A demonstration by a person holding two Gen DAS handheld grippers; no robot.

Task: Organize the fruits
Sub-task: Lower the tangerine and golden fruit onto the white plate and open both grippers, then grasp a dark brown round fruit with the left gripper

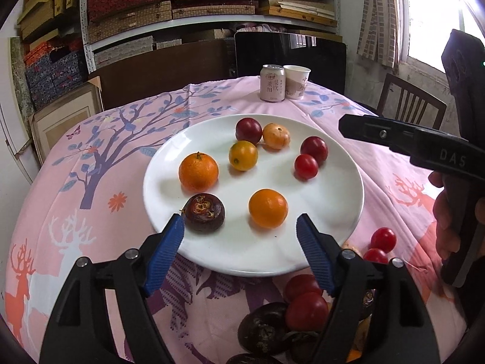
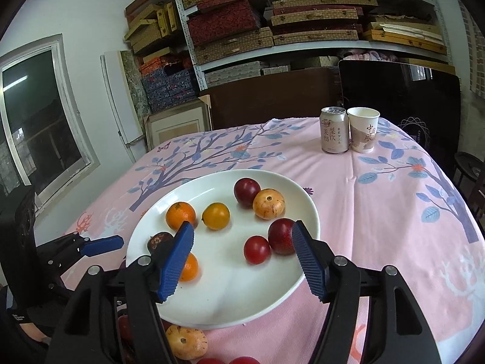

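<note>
**Both grippers open over the fruit plate**

A white plate (image 1: 333, 227) sits in the middle of a table with a pink cloth (image 1: 91, 182). The side of the plate closest to the cameras is bare, so there is open room there. The far edge of the plate is clear of the can (image 1: 272, 83) and the paper cup (image 1: 297, 82), which stand side by side, well apart from the plate, near the far edge of the table.

The left gripper (image 1: 239, 233) hangs over the near edge of the plate. Its blue fingers are spread wide and hold nothing. A dark brown fruit (image 1: 205, 212) lies just beside its left finger, and an orange (image 1: 268, 208) lies between the two fingers, not touched.

The right gripper (image 2: 242, 248) is open too and holds nothing. A small red fruit (image 2: 256, 249) lies between its fingers. A bigger dark red fruit (image 2: 280, 236) sits right by its right finger.

More fruit lies on the plate: another orange (image 1: 198, 170), a yellow fruit (image 1: 243, 155), a dark red one (image 1: 248, 130) and a pale speckled one (image 1: 275, 136).

Some fruit is still on the cloth in front of the plate: red fruits (image 1: 383, 239), more red ones (image 1: 306, 311) and a dark one (image 1: 262, 330). They crowd the near side, under the left gripper's arm. A pale speckled fruit (image 2: 186, 342) lies there too.
</note>
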